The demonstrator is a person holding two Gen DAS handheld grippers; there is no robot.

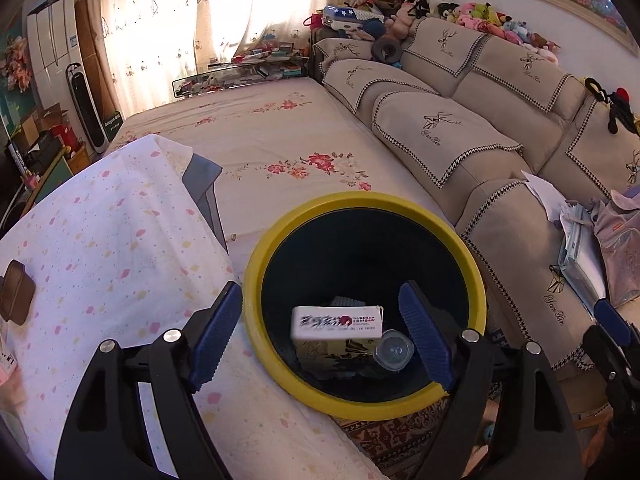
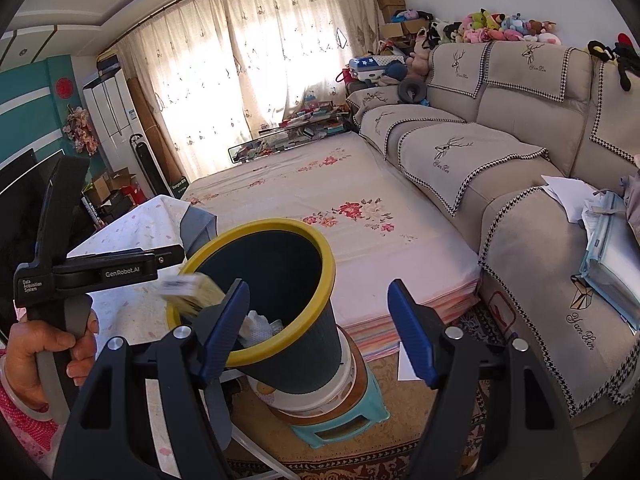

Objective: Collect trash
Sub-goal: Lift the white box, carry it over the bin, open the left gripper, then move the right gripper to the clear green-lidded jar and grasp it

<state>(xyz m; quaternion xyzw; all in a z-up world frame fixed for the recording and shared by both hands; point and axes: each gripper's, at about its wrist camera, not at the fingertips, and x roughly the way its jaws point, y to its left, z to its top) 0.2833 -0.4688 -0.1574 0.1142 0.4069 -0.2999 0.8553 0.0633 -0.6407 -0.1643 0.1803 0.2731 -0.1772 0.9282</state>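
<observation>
A dark trash bin with a yellow rim stands beside the bed; it also shows in the right wrist view. A white and gold carton is blurred in mid-fall inside the bin, above a clear plastic cup. My left gripper is open and empty right over the bin mouth. In the right wrist view the same carton drops at the rim, and crumpled white trash lies inside. My right gripper is open and empty, just in front of the bin.
The bin rests on a white bucket on a teal stool. A flowered bed lies behind, a pillow to the left, a beige sofa with papers to the right. White paper lies on the rug.
</observation>
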